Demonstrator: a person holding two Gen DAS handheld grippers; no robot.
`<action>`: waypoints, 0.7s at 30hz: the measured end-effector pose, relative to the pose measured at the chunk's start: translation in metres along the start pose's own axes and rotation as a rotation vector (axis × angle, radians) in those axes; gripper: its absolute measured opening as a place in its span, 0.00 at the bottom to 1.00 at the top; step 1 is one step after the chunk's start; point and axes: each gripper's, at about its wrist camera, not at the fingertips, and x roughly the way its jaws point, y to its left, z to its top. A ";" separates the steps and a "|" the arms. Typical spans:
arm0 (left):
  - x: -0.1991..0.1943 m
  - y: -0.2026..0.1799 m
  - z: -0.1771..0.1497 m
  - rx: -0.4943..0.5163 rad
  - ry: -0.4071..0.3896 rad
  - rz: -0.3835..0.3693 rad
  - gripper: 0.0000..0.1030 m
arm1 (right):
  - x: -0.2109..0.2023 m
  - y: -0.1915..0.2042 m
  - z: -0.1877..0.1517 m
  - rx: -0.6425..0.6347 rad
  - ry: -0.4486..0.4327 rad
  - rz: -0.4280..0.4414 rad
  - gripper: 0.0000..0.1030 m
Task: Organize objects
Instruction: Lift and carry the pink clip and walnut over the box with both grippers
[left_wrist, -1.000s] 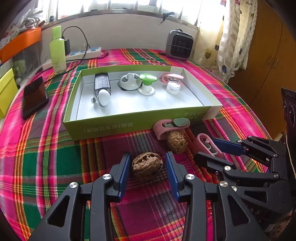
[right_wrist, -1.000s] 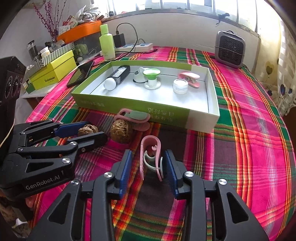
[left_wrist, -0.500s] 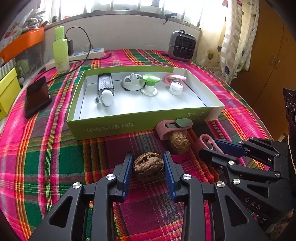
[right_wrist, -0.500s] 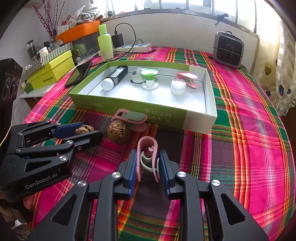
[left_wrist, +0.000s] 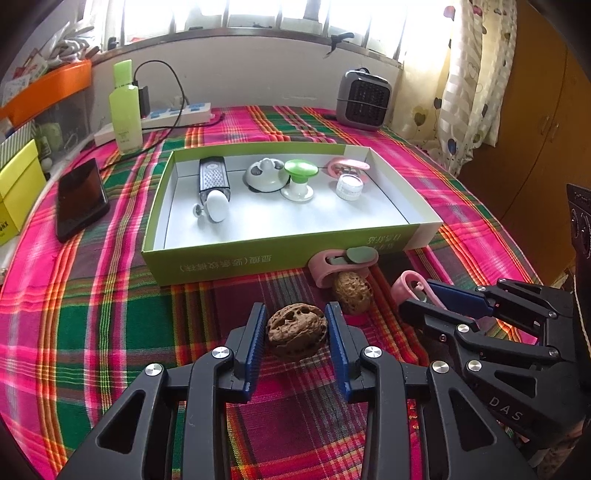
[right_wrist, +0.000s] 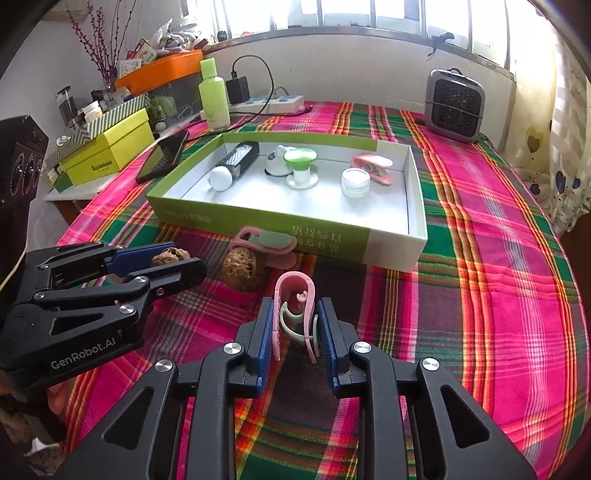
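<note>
My left gripper (left_wrist: 297, 328) is shut on a brown walnut (left_wrist: 297, 329) and holds it just above the plaid cloth. My right gripper (right_wrist: 295, 321) is shut on a pink clip (right_wrist: 295, 295), raised a little off the cloth. A second walnut (left_wrist: 351, 292) and a pink-and-green clip (left_wrist: 341, 260) lie against the front wall of the green box (left_wrist: 229, 264). The box holds a grater, a white gadget, a green-topped knob, a small jar and another pink clip. The left gripper also shows in the right wrist view (right_wrist: 173, 260).
A black phone (left_wrist: 79, 197), a green bottle (left_wrist: 125, 109) and a power strip (left_wrist: 173, 114) lie to the left and behind the box. A small heater (left_wrist: 364, 99) stands at the back right. Yellow boxes (right_wrist: 107, 153) sit at the table's left edge.
Both grippers closed on their objects and lifted slightly: the left on the walnut, the right on the pink clip. Both views pulled back and rose a little.
</note>
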 end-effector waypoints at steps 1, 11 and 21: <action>-0.001 0.000 0.000 0.000 -0.002 0.000 0.30 | -0.001 0.000 0.001 0.002 -0.003 0.002 0.24; -0.011 -0.003 0.007 0.011 -0.022 -0.004 0.30 | -0.013 -0.002 0.008 0.007 -0.034 0.014 0.24; -0.014 -0.003 0.022 0.019 -0.039 -0.008 0.30 | -0.018 -0.006 0.024 0.000 -0.059 0.016 0.24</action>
